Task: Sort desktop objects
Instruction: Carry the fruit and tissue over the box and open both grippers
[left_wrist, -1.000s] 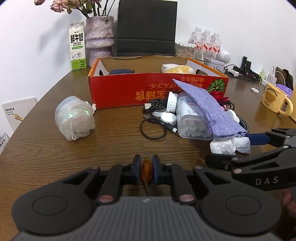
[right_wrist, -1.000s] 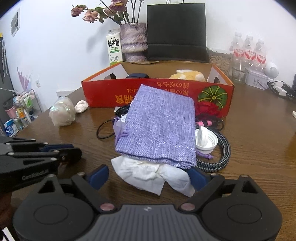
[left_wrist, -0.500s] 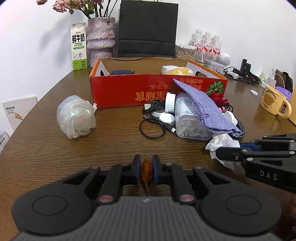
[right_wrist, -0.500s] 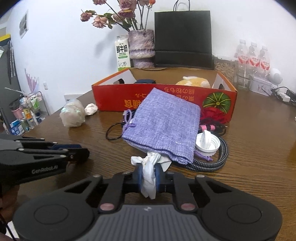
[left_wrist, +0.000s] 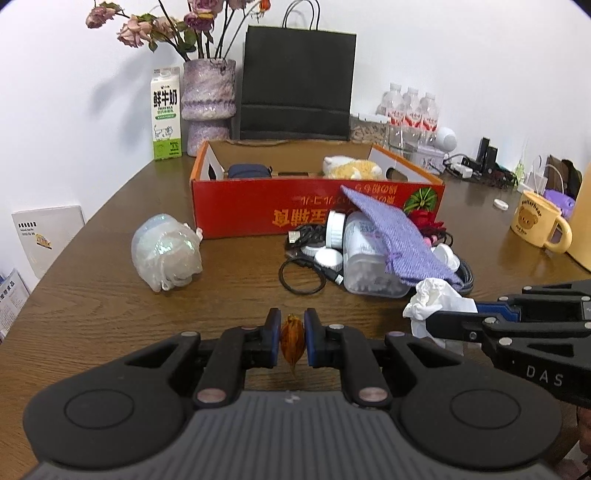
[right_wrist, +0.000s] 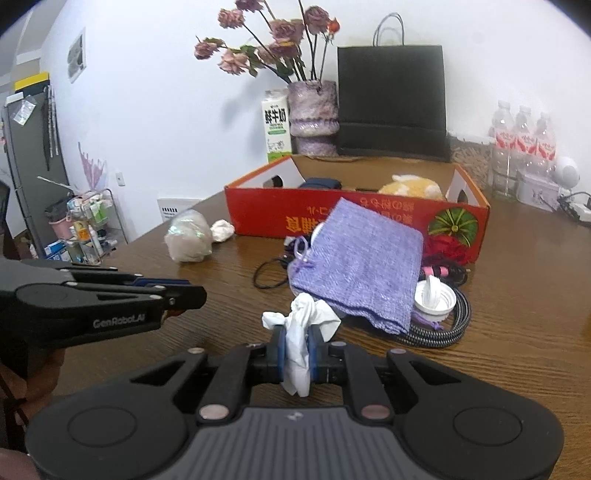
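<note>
On the brown wooden table (left_wrist: 92, 295) the sorting looks barely begun: the left gripper (left_wrist: 291, 338) pinches a small orange scrap (left_wrist: 292, 338), the right gripper (right_wrist: 296, 349) clamps a crumpled white tissue (right_wrist: 299, 332), while cables, a purple pouch (right_wrist: 362, 266) and a jar still lie before the red cardboard box (left_wrist: 258, 206), holding only a plush toy and a dark pouch.

Purple woven pouch (right_wrist: 360, 266), red box (left_wrist: 258, 206)
</note>
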